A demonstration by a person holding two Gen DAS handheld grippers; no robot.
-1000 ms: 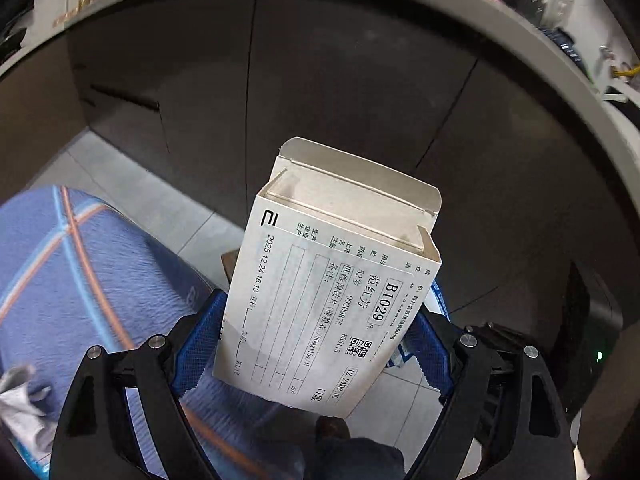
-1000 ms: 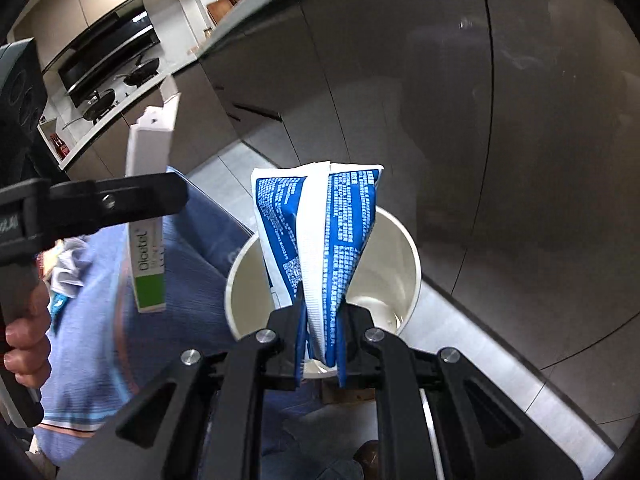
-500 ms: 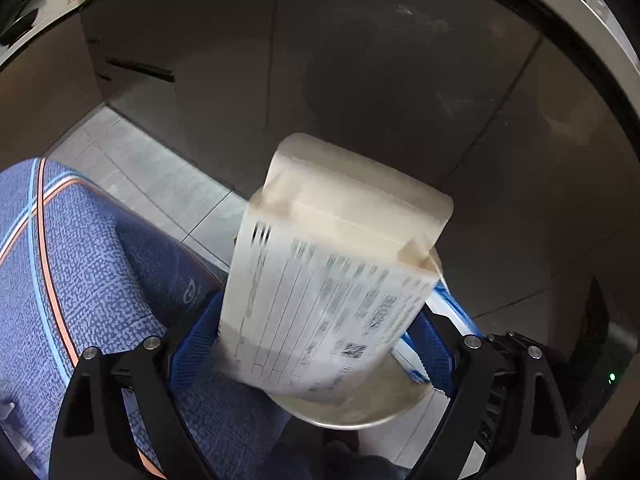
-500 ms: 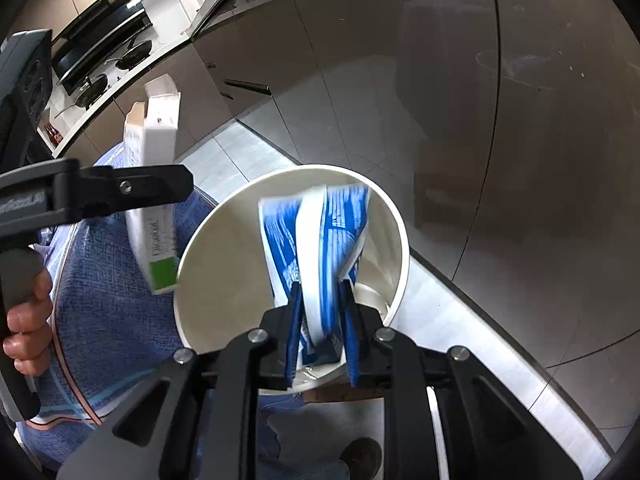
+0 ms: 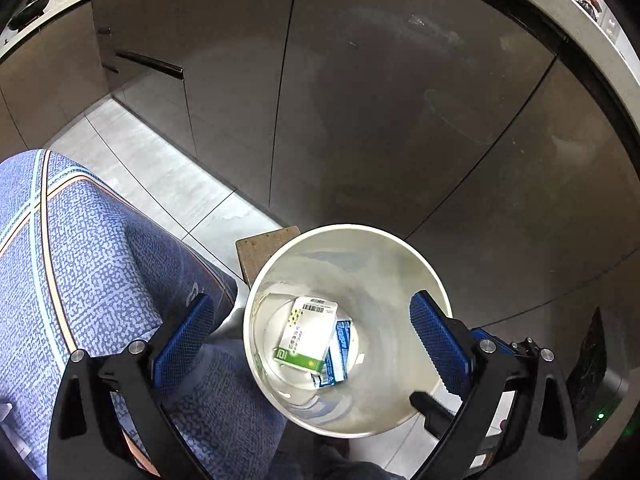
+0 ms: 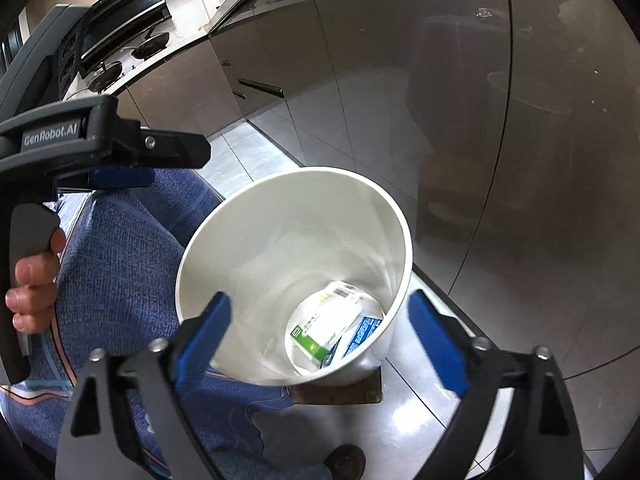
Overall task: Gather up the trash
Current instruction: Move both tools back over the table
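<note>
You see a white bin (image 5: 424, 276) holding a green-and-white box (image 5: 306, 336) and blue printed packet (image 5: 340, 344); at lower left, blue speckled fabric (image 5: 100, 272) with orange stripes.

Both grippers are black, angular frames with silver screws at the joints and blue, finely textured pads (image 5: 184, 332) on the fingers. The left gripper (image 6: 120, 152), seen from the right wrist, bears "GenRobot.AI" in pale lettering and a dark pistol handle. The person wears blue patterned fabric (image 5: 92, 264) with orange and pale-blue stripes.

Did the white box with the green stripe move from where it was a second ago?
Yes. The white box dropped out of the opening left gripper and lies at the bottom of the bin.
</note>
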